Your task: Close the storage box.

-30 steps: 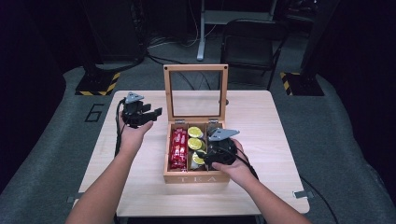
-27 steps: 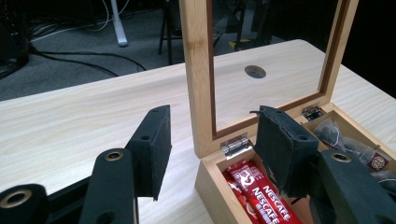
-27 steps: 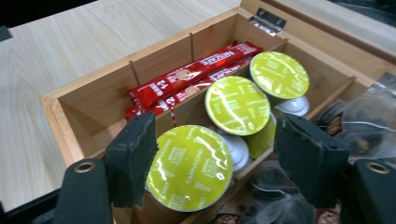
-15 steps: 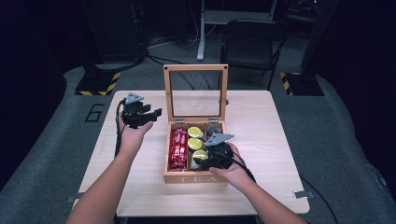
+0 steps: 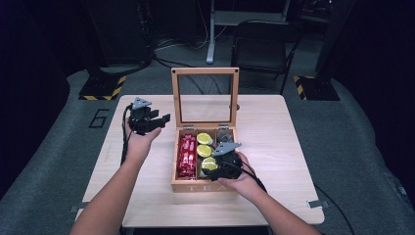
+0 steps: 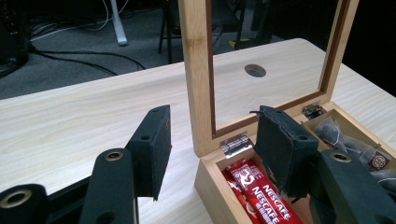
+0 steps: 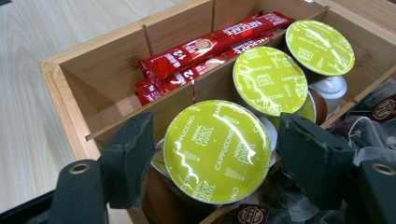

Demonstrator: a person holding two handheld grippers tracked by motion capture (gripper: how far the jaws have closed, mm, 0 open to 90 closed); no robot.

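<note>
The nearest coffee capsule [image 7: 217, 150], a green-lidded pod printed CAPPUCCINO, lies in the middle compartment of the wooden tea box [image 5: 202, 185], at the front end of that compartment, closest to the box's lettered front wall. The right gripper [image 7: 215, 158] is over it with a black jaw on either side of the lid; the jaws have just been opening, and a sliver of space seems to show between each pad and the lid's rim, though from this angle a light touch cannot be ruled out. In the high view the right gripper [image 5: 226, 162] sits over the box's front right part.

Behind that capsule, farther into the same compartment, lie two more green capsules [image 7: 270, 79], overlapping in a row toward the box's hinged back wall. The compartment to one side of them holds red Nescafe sachets [image 7: 205, 49] laid lengthwise; the one on the other side holds dark tea bags [image 7: 378, 112].

The box's glass-paned lid [image 5: 204, 95] stands upright on its hinges at the back. The left gripper [image 5: 147, 120] is off the box's back left corner, above the table [image 5: 274, 127]. In its own view its jaws stand moderately apart with nothing between them.
</note>
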